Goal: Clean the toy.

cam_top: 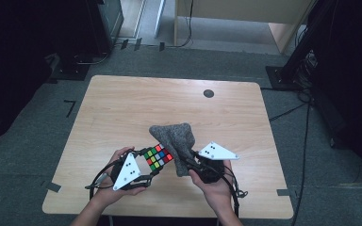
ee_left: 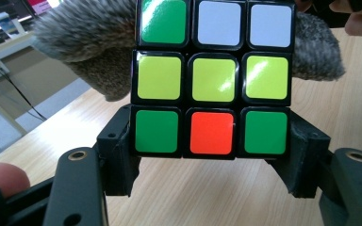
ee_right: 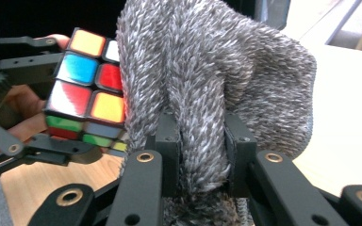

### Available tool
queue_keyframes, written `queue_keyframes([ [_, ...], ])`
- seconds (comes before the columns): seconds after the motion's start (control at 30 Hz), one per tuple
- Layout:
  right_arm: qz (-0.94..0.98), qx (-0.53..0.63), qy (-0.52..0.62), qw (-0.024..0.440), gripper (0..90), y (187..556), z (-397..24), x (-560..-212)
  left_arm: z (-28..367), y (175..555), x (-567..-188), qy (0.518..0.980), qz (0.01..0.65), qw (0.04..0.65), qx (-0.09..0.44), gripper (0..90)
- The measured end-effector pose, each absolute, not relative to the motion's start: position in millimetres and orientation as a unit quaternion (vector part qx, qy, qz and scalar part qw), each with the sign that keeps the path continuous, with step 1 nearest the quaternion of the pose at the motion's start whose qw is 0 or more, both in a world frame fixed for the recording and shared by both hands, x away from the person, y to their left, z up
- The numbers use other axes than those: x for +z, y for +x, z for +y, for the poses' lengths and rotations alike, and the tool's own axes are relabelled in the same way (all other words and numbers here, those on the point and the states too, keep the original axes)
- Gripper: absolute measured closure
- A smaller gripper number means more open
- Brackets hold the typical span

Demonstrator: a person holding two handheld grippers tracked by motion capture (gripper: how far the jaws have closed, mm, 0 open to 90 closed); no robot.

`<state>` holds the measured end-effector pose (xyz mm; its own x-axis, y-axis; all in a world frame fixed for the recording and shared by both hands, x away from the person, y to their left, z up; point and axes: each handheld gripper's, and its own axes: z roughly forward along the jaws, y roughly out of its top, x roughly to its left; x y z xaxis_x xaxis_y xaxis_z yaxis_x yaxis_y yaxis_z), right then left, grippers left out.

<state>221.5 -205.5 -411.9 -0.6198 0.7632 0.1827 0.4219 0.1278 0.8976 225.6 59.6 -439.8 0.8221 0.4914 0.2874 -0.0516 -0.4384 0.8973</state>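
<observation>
Both hands come in from the bottom edge of the high view, each with a gripper, over the near part of the wooden table (cam_top: 122, 103). At about 7 o'clock from the table's middle, the left gripper (cam_top: 147, 165) has its jaws closed on a Rubik's cube (cam_top: 158, 157); in the left gripper view the two black jaws press the cube (ee_left: 212, 77) from either side at its bottom row, where green, orange and green stickers face the camera, with a yellow row above. Just past the cube, toward 3 o'clock in the high view, hangs a grey knitted cloth (cam_top: 175, 141), bunched and lifted off the tabletop. The right gripper (cam_top: 188, 165), near 6 o'clock, pinches a fold of this cloth low down; in the right gripper view the jaws stand narrowly apart with the cloth (ee_right: 207, 94) squeezed between the pads, and the cloth rises above them. In that same view the cube (ee_right: 87, 89) sits at 9 o'clock, touching the cloth's edge, which covers part of its near corner. Cloth and cube meet between the two grippers, and the cloth blocks sight of the cube's far side. Toward 1 o'clock, well apart, a small dark round disc (cam_top: 209, 93) lies in the tabletop near its far edge.
</observation>
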Motion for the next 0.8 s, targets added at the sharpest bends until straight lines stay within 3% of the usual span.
queue_keyframes([
  [0.2,0.719,0.570,0.364,0.157,72.9,211,-202,-401,59,227,-442,0.808,0.139,0.506,0.269,34.4],
  [0.47,0.721,0.550,0.385,0.171,73.1,216,-207,-405,73,227,-433,0.778,0.137,0.566,0.234,34.4],
  [0.6,0.702,0.582,0.391,0.125,73.1,221,-216,-410,85,229,-427,0.742,0.145,0.624,0.198,34.4],
  [0.8,0.729,0.602,0.320,0.056,74.0,218,-191,-418,94,234,-427,0.720,0.158,0.658,0.155,34.4],
])
